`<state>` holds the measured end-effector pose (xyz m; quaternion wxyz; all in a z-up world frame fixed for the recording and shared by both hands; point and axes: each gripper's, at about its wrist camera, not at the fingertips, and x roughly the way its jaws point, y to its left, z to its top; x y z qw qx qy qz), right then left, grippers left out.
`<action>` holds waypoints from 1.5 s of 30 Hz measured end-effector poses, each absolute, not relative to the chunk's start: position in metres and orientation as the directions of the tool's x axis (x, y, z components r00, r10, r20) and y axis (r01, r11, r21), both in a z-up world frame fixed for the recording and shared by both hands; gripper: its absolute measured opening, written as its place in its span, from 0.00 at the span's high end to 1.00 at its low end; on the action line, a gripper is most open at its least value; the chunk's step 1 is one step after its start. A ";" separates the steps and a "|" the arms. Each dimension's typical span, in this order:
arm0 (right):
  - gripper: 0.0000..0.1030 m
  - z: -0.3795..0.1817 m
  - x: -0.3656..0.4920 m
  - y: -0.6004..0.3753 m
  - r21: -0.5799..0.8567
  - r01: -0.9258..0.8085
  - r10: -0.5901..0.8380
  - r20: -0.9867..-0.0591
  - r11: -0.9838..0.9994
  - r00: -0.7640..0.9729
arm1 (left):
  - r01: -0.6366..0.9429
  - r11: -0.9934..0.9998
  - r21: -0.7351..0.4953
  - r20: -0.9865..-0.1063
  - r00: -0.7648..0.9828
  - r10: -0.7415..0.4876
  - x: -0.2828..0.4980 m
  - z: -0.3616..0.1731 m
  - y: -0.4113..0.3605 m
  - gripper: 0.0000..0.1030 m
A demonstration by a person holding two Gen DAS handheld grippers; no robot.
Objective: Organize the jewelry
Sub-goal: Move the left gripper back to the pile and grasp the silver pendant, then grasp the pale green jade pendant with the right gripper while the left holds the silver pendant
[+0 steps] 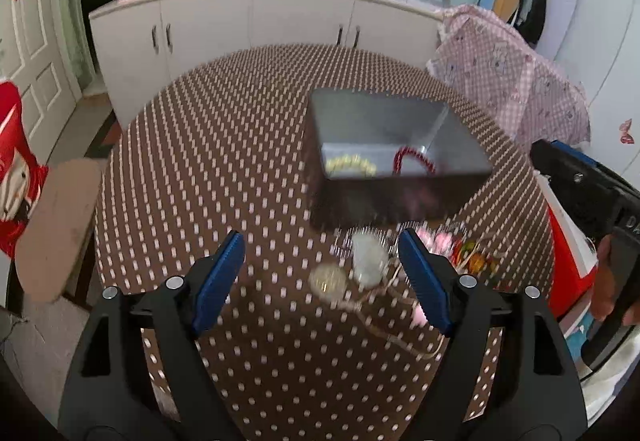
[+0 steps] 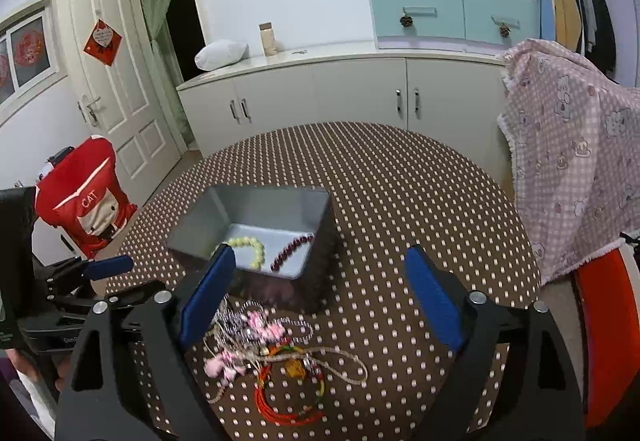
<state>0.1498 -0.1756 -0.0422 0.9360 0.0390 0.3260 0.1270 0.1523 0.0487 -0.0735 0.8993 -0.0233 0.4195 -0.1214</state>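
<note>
Fingers of the left gripper (image 1: 320, 265) stand wide apart and hold nothing; a pale round pendant (image 1: 368, 259) and a gold-rimmed disc (image 1: 329, 279) lie on the table (image 1: 224, 161) between them. The right gripper (image 2: 320, 281) is spread wide too, empty, above a tangle of jewelry (image 2: 276, 357): pink charms, red cord, beaded strings. Just behind the tangle sits an open grey tin (image 2: 256, 209) holding a pale yellow bead bracelet (image 2: 250, 247) and a dark red one (image 2: 290, 251).
</note>
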 end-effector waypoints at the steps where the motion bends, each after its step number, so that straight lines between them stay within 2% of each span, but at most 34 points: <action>1: 0.17 -0.045 0.147 -0.176 0.156 -0.210 0.261 -0.605 0.965 0.752 | 0.201 0.968 -0.151 -0.755 0.609 -0.245 0.151 -0.077 0.049 0.24; 7: 0.17 -0.065 0.133 -0.174 0.169 -0.190 0.254 -0.636 0.967 0.729 | 0.213 0.964 -0.158 -0.769 0.585 -0.256 0.146 -0.102 0.047 0.24; 12: 0.17 -0.073 0.126 -0.173 0.177 -0.180 0.252 -0.642 0.968 0.724 | 0.209 0.975 -0.081 -0.765 0.614 -0.195 0.144 -0.114 0.040 0.27; 14: 0.17 -0.076 0.124 -0.171 0.177 -0.180 0.253 -0.646 0.967 0.720 | 0.215 0.975 -0.049 -0.753 0.633 -0.177 0.142 -0.115 0.036 0.35; 16: 0.17 -0.079 0.123 -0.170 0.174 -0.185 0.254 -0.650 0.967 0.716 | 0.215 0.976 -0.023 -0.743 0.650 -0.161 0.139 -0.115 0.033 0.60; 17: 0.17 -0.080 0.121 -0.169 0.173 -0.184 0.253 -0.651 0.967 0.715 | 0.201 0.980 0.012 -0.734 0.667 -0.128 0.138 -0.116 0.032 0.64; 20: 0.17 -0.082 0.122 -0.169 0.177 -0.182 0.254 -0.656 0.967 0.710 | 0.206 0.978 0.012 -0.724 0.676 -0.134 0.137 -0.116 0.034 0.75; 28: 0.17 -0.083 0.122 -0.167 0.181 -0.185 0.259 -0.658 0.966 0.707 | 0.151 0.988 -0.036 -0.683 0.718 -0.134 0.135 -0.118 0.049 0.75; 37: 0.17 -0.081 0.119 -0.167 0.189 -0.182 0.262 -0.649 0.965 0.714 | 0.111 0.994 -0.019 -0.658 0.747 -0.096 0.131 -0.108 0.057 0.75; 45: 0.17 -0.078 0.114 -0.161 0.229 -0.226 0.321 -0.631 0.947 0.706 | 0.108 0.993 -0.040 -0.628 0.770 -0.109 0.121 -0.101 0.066 0.75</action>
